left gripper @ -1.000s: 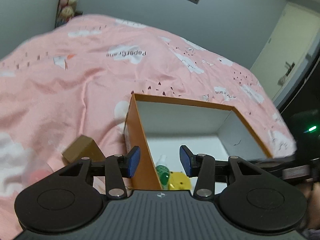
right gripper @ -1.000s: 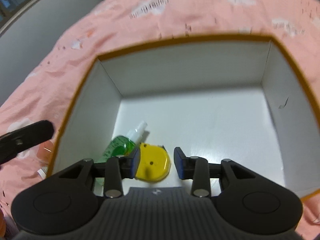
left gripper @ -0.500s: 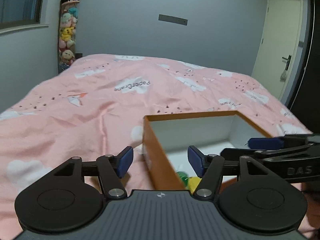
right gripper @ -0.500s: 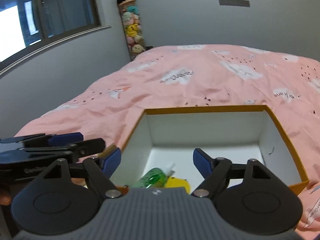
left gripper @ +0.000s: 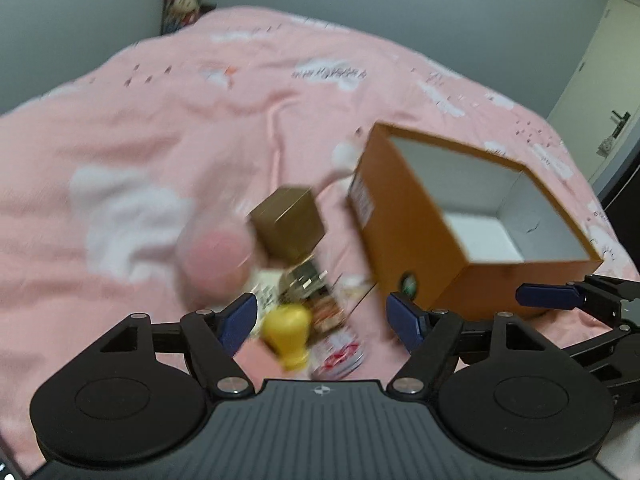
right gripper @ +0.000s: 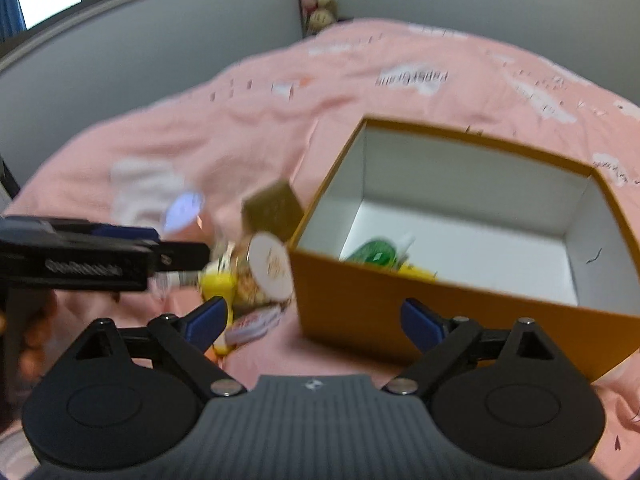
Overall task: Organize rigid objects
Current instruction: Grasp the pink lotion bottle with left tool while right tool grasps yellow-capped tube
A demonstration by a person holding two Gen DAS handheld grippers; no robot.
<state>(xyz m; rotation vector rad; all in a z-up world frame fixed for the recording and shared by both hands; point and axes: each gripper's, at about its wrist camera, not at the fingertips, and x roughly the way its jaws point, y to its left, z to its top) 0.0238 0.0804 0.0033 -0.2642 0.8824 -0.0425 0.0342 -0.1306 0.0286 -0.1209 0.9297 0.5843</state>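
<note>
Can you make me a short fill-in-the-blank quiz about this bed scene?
1. The orange box rests on a ____ bedspread.
2. Inside the box, beside a yellow item, lies a ____ bottle.
3. The small gold box sits ____ the orange box.

Missing words: pink; green; outside

Left gripper [left gripper: 322, 320] opening, empty, above yellow item [left gripper: 289, 330] and gold box [left gripper: 289, 224], beside orange box [left gripper: 404, 228]
</note>
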